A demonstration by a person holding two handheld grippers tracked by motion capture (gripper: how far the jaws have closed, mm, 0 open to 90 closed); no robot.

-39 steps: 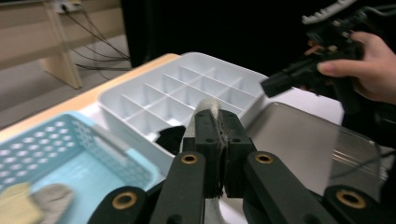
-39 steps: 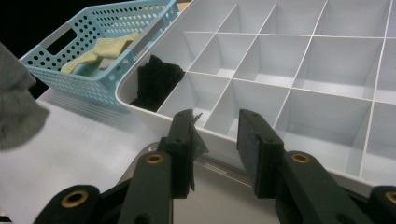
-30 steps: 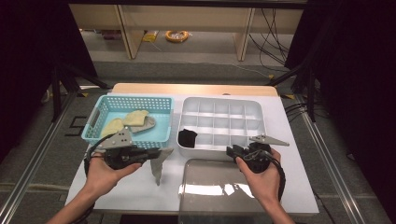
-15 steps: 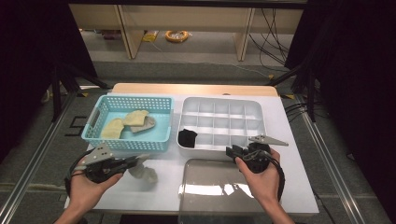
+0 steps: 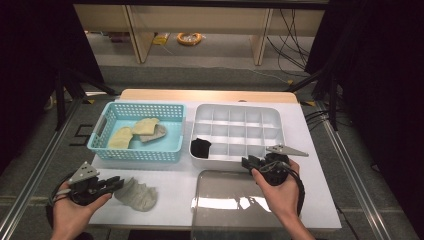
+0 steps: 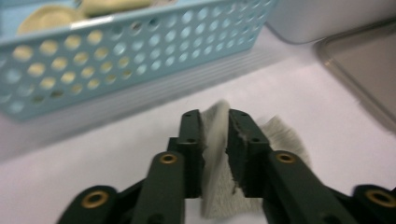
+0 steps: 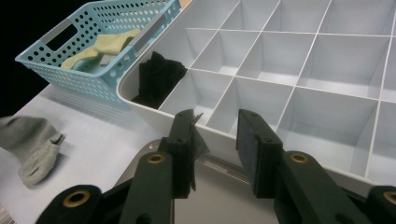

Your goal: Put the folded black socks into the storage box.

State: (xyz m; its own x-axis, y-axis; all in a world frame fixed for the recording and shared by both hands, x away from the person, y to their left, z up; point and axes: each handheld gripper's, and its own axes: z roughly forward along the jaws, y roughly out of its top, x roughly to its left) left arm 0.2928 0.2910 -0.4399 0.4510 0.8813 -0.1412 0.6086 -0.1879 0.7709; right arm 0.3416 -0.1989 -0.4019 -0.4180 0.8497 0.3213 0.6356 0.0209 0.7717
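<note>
A grey sock (image 5: 137, 194) lies on the white table at the front left, below the blue basket (image 5: 132, 154). My left gripper (image 5: 119, 184) sits at the sock's left end. In the left gripper view its jaws have just been opening and stand apart around a fold of the sock (image 6: 280, 135), so the left gripper (image 6: 215, 126) is open. My right gripper (image 5: 247, 162) is open and empty at the front edge of the white divided tray (image 5: 235, 107). In the right gripper view the right gripper (image 7: 215, 135) points over the tray wall.
The basket holds two yellowish socks (image 5: 132, 131) and a grey one. A black sock (image 5: 201, 147) fills the tray's front-left compartment. A clear lid (image 5: 225, 205) lies at the table's front, under my right hand. Shelving stands beyond the table.
My left gripper carried the grey sock down and to the left, from in front of the basket to the table's front-left corner. The sock now rests on the table. The right gripper kept still.
</note>
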